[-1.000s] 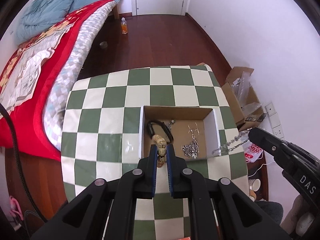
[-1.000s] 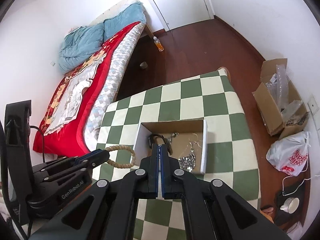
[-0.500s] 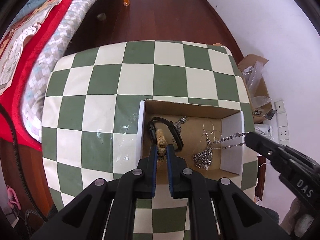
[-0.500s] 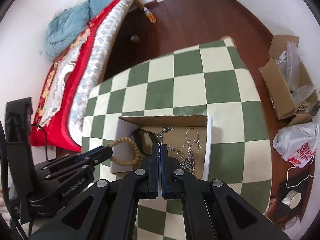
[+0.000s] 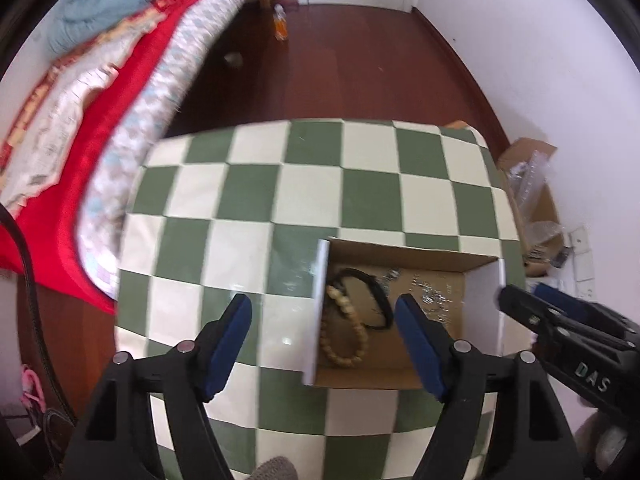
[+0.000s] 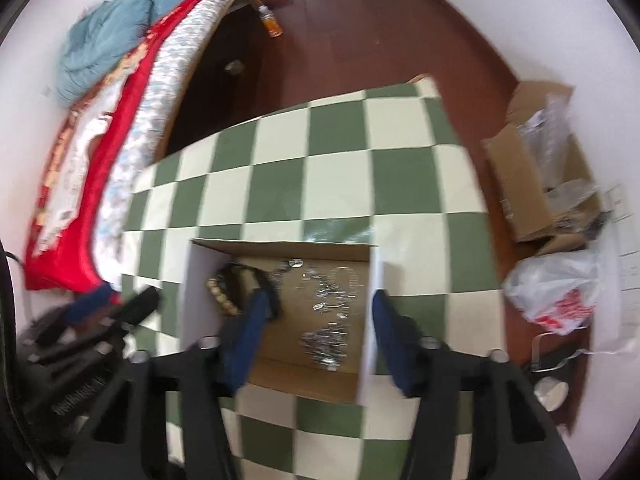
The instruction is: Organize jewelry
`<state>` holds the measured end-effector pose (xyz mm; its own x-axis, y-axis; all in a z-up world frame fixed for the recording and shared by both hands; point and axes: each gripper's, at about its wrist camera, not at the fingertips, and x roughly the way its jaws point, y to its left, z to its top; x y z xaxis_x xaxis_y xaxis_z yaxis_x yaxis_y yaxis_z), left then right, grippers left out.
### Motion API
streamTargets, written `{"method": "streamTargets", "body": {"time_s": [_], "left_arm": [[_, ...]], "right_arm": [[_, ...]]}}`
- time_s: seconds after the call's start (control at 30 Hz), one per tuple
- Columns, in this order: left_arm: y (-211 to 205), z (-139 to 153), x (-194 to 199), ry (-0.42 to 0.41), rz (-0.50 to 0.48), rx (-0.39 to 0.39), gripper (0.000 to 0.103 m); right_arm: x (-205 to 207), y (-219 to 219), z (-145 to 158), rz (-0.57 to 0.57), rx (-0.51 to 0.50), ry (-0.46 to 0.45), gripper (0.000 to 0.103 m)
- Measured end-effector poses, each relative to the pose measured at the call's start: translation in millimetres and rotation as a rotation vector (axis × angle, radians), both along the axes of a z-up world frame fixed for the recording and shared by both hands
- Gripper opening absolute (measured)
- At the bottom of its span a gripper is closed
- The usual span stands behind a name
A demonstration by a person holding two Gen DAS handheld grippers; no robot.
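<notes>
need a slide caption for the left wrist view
Open left gripper above a cardboard box holding a beaded bracelet and silver chains.

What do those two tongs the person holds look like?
Both tongs, left and right, are matte black, forked frames with silver screws at the joints. Each finger ends in a dark blue pad. White letters "DAS" mark the right body seen from the left camera. A black cable runs alongside.
</notes>
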<state>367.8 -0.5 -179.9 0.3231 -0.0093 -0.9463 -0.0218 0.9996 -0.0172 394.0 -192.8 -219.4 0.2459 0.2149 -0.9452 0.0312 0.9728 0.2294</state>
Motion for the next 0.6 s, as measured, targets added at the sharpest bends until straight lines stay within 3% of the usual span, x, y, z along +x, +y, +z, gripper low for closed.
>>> {"method": "streamTargets", "body": {"time_s": [0.07, 0.13, 0.17, 0.3, 0.6], "left_arm": [[4.3, 4.3, -3.0, -0.018, 0.006, 0.036, 0.084], [9.6, 6.4, -7.8, -0.033, 0.019, 0.066, 0.097], [11.4, 6.3, -10.2, -0.033, 0.021, 0.073, 0.101], [13.9, 0.8, -25.1, -0.030, 0.023, 0.122, 0.103], [15.2, 7.1, -67.4, -0.063, 0.025, 0.100, 0.103]], "right_arm": [[-6.9, -1.0, 3.3, -0.009, -0.062, 0.005, 0.068], [-15.1, -1.6, 5.1, -0.016, -0.110, 0.004, 0.094], [-19.1, -1.5, 5.6, -0.018, -0.131, 0.002, 0.097], [-37.3, 3.2, 1.4, -0.019, -0.198, 0.017, 0.103], [-87.2, 10.8, 12.7, -0.040, -0.260, -0.022, 0.103]]}}
